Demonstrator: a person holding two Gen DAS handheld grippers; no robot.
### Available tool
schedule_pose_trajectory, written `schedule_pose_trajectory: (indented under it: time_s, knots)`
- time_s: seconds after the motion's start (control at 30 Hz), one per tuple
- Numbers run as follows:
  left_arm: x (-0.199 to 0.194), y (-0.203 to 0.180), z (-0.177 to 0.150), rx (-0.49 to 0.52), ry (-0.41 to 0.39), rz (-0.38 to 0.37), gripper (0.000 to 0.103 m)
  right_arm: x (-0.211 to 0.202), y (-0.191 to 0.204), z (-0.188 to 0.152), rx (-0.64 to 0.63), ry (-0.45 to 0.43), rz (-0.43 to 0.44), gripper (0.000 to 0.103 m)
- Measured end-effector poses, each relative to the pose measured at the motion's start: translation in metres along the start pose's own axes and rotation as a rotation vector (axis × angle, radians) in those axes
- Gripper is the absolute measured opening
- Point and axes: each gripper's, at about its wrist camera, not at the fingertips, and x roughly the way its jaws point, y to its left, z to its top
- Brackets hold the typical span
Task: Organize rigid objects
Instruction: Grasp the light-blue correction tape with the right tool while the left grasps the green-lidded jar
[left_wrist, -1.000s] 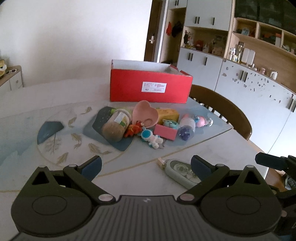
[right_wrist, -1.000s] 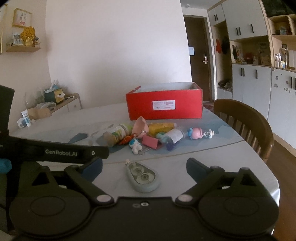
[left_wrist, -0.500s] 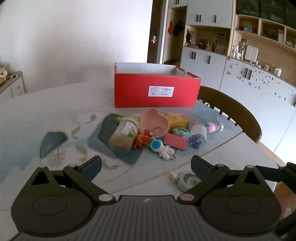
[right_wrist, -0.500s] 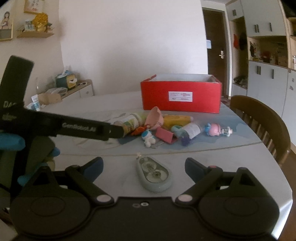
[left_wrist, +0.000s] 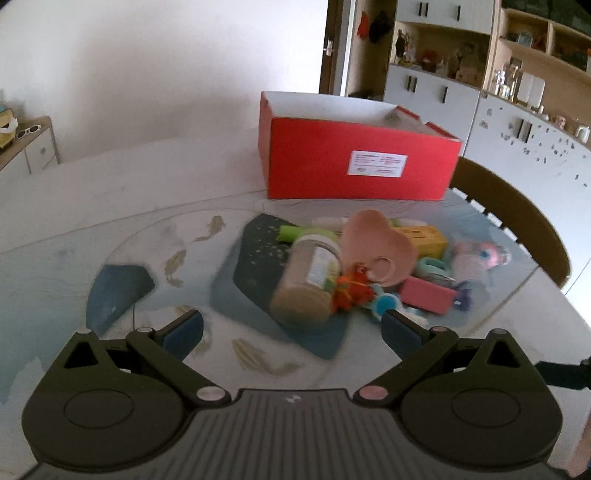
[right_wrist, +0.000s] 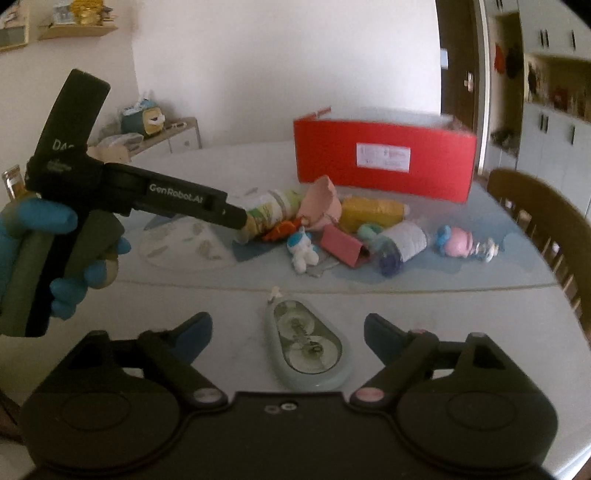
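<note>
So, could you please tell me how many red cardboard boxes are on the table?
1: the open red cardboard box stands at the far side of the table, behind the toy pile. None other shows.

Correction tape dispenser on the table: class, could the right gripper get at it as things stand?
Probably yes. The correction tape dispenser lies flat by itself, directly ahead of the right gripper, whose jaws are open wider than its body. Nothing lies between them; the toy pile sits farther back, and the left gripper is off to the side.
</note>
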Motion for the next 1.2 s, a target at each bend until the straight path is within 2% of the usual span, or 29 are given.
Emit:
schedule_pose_trajectory:
  time_s: [0.37, 0.43, 0.63, 0.73, 0.83, 1.0, 1.17, 1.2]
  knots:
    - [0.053, 0.002, 0.017, 0.101, 0.035, 0.005, 0.102, 0.022, -0.014, -0.003, -0.015, 0.103, 0.005, 0.076]
    - [0.06, 0.001, 0.018, 0.114, 0.045, 0.003, 0.097, 0.022, -0.014, -0.003, -0.032, 0.103, -0.003, 0.073]
    - [0.074, 0.007, 0.023, 0.07, 0.069, -0.025, 0.093, 0.024, -0.01, -0.001, -0.082, 0.108, -0.009, 0.064]
    - [0.075, 0.006, 0.024, 0.07, 0.064, -0.035, 0.084, 0.024, -0.007, -0.002, -0.115, 0.108, -0.004, 0.062]
    - [0.077, 0.006, 0.026, 0.057, 0.064, -0.058, 0.071, 0.024, -0.004, -0.003, -0.139, 0.108, -0.002, 0.059]
    - [0.076, 0.007, 0.029, 0.044, 0.072, -0.089, 0.061, 0.022, -0.004, -0.004, -0.146, 0.107, 0.005, 0.058]
    - [0.078, 0.011, 0.027, 0.033, 0.079, -0.104, 0.059, 0.022, -0.004, -0.004, -0.153, 0.106, 0.01, 0.055]
    - [0.078, 0.01, 0.026, 0.041, 0.075, -0.103, 0.052, 0.022, -0.003, -0.004, -0.154, 0.106, 0.014, 0.053]
